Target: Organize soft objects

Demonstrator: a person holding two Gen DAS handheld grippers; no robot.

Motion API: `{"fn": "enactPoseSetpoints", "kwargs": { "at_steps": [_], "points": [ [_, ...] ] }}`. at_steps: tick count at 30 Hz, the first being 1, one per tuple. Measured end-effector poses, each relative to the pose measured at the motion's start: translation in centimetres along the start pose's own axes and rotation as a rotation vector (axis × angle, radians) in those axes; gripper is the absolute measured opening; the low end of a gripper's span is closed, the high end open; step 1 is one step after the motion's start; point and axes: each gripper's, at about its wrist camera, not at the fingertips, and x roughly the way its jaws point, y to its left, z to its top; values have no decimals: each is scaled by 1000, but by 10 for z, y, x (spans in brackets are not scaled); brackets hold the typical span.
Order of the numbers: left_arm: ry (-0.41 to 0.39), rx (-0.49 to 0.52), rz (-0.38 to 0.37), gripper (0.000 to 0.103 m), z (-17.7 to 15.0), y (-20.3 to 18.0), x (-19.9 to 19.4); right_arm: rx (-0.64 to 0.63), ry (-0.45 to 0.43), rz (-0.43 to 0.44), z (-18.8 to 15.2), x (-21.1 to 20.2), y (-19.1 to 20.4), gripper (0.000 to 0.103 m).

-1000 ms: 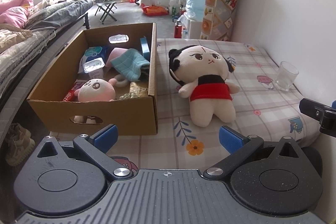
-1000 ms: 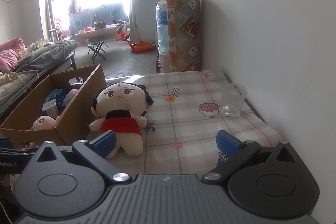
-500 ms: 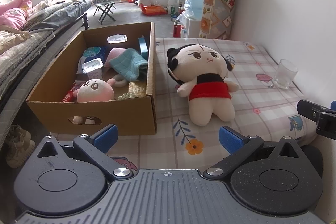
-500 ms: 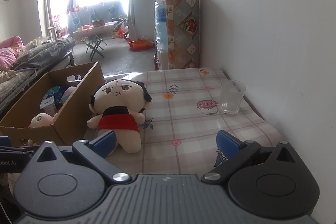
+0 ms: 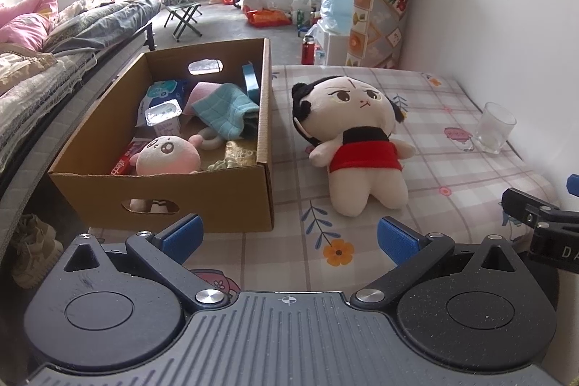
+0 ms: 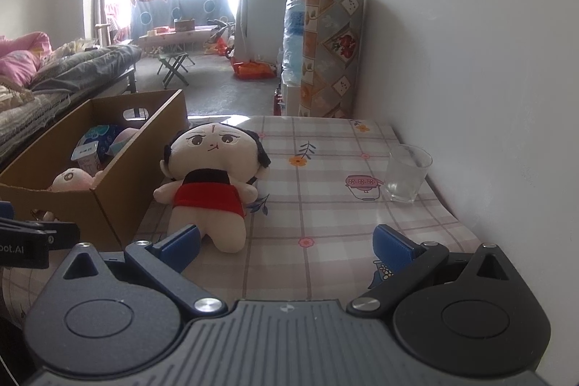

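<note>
Our left claw (image 5: pixel 289 237) has its 2 blue-padded fingers (image 5: pixel 181 236) spread wide apart with nothing between them. Our right claw (image 6: pixel 286 243) is spread just as wide and empty, level with the left one and just to its right.

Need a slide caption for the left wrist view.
Open left gripper faces a plush doll lying beside a cardboard box of soft items.
</note>
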Motion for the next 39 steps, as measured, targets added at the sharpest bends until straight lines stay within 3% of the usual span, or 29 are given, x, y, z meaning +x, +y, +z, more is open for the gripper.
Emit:
{"fn": "enactPoseSetpoints", "kwargs": {
  "at_steps": [39],
  "points": [
    [0,-2,17,103,-3,6,1,-20,9,19,0,4,7,103]
  ]
}}
